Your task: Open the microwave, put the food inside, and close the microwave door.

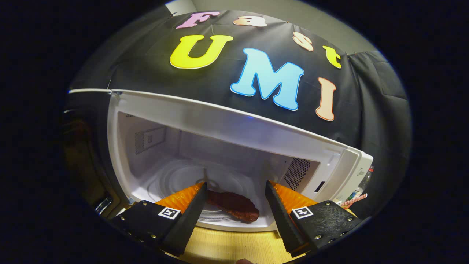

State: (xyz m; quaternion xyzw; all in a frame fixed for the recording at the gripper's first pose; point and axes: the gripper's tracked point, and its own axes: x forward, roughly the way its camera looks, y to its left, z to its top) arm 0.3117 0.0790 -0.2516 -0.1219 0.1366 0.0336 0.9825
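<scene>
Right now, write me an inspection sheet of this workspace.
Surface: wooden tabletop under the fingers.
Job's things: microwave open, door swung aside; dark red food lies on the glass turntable inside.
Clutter: bottle and striped item beside the microwave.
Grippers: gripper open, holding nothing, the food lying between and just ahead of its fingers.
Cables: nothing seen.
Surroundings: black cloth wall.
</scene>
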